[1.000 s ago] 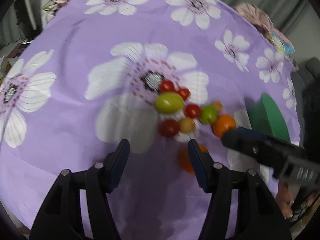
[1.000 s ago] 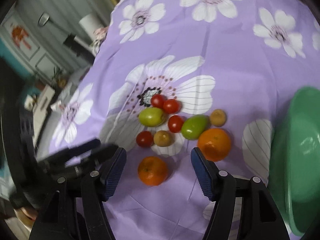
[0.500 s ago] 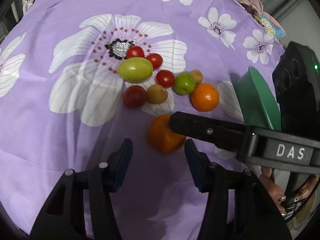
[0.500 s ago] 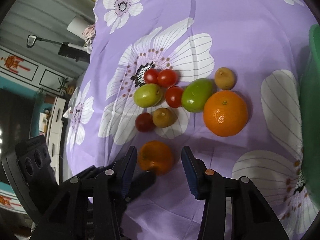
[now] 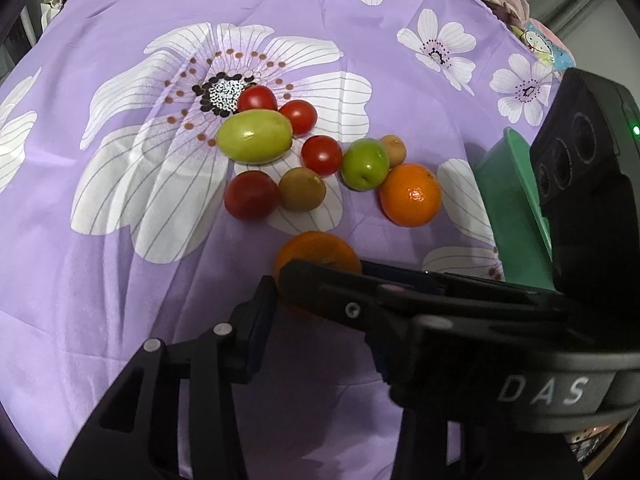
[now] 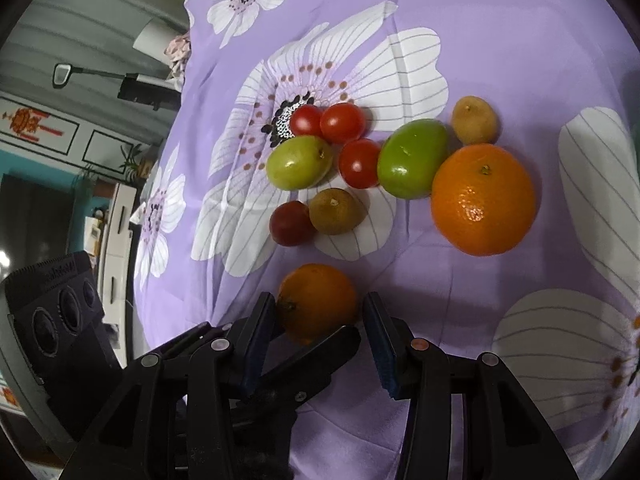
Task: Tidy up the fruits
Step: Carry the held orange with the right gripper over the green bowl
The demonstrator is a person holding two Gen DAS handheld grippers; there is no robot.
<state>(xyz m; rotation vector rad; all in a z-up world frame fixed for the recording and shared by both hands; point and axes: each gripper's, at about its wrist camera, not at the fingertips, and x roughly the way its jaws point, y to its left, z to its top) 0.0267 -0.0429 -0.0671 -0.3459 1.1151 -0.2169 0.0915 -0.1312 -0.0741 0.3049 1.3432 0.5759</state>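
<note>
A small orange (image 6: 316, 300) lies on the purple flowered cloth (image 6: 460, 40), nearest me. My right gripper (image 6: 318, 314) straddles it, with both pads against its sides. My left gripper (image 5: 316, 292) comes in from the other side and its jaws are closing. Its left finger (image 5: 260, 316) is beside the orange; the other finger is hidden behind the right gripper's finger (image 5: 344, 300), which crosses in front. Behind lie a large orange (image 6: 484, 200), two green fruits (image 6: 412, 158), several red tomatoes (image 6: 344, 122) and two brownish fruits (image 6: 336, 210).
A green bowl (image 5: 508, 208) stands on the cloth to the right of the fruit. The cloth's edge drops off on the left in the right wrist view, with furniture (image 6: 116, 216) beyond it.
Both grippers have come down and closer to the small orange, and their jaws have narrowed. The right gripper now crosses the left wrist view and hides part of the orange.
</note>
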